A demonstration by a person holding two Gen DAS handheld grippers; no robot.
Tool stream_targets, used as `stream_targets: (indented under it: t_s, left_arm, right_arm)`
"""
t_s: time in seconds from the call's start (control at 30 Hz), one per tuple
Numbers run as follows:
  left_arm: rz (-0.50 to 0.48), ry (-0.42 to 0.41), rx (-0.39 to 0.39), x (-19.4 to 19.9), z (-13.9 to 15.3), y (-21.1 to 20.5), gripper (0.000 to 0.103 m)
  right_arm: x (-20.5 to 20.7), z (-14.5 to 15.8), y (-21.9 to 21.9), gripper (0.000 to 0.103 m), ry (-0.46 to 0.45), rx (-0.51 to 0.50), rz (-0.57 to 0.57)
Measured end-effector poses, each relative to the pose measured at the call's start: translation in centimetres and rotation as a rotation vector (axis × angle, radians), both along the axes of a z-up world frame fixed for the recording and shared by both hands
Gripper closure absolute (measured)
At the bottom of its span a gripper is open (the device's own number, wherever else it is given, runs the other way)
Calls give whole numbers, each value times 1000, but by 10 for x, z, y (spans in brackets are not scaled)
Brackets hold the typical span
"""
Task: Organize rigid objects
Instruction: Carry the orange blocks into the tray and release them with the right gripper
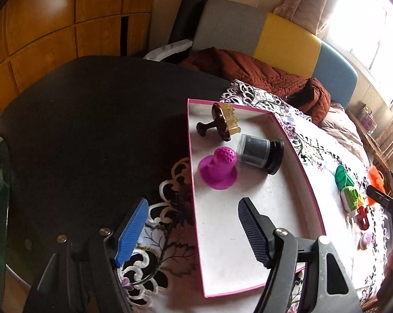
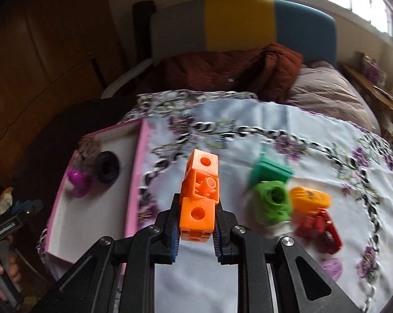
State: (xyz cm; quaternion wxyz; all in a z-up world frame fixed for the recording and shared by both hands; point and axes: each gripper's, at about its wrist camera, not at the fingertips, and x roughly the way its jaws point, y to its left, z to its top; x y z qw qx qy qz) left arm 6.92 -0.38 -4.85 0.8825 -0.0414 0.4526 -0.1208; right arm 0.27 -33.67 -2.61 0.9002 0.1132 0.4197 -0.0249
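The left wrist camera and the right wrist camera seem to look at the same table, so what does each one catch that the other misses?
Only the left wrist view shows the left tool, open and empty above the pink box.

Only the right wrist view shows the right tool shut on an orange block piece, clear of the tablecloth.

Both show the box holding the magenta piece, and the green pieces outside it.

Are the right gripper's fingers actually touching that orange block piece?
Touching. The right wrist view shows the right gripper shut on the orange block piece, one finger pressed against each side of its lowest cube, lifted above the tablecloth.
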Motion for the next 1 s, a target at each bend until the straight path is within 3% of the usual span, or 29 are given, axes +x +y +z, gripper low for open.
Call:
stream_targets:
  t_s: [0.2, 0.3, 0.4, 0.53, 0.77, 1.0]
  left_arm:
    - [16, -2, -2, -2, 1, 12, 30]
    - [17, -1, 0, -2, 0, 14, 30]
    - [13, -8, -1, -3, 1, 14, 30]
    - [0, -12, 1, -6, 1, 12, 30]
    - [-12, -3, 2, -6, -3, 8, 30]
    - [-16, -6, 11, -9, -3, 4, 30]
  right_arm:
    - [41, -17, 92, 83, 72, 45, 249]
    - [63, -33, 125, 83, 132, 20, 313]
    - [90, -54, 140, 83, 199, -4, 326]
    - [116, -73, 143, 83, 241, -61, 263]
    - [118, -69, 144, 82, 225, -87, 276]
    - [111, -64, 143, 63, 191, -68, 270]
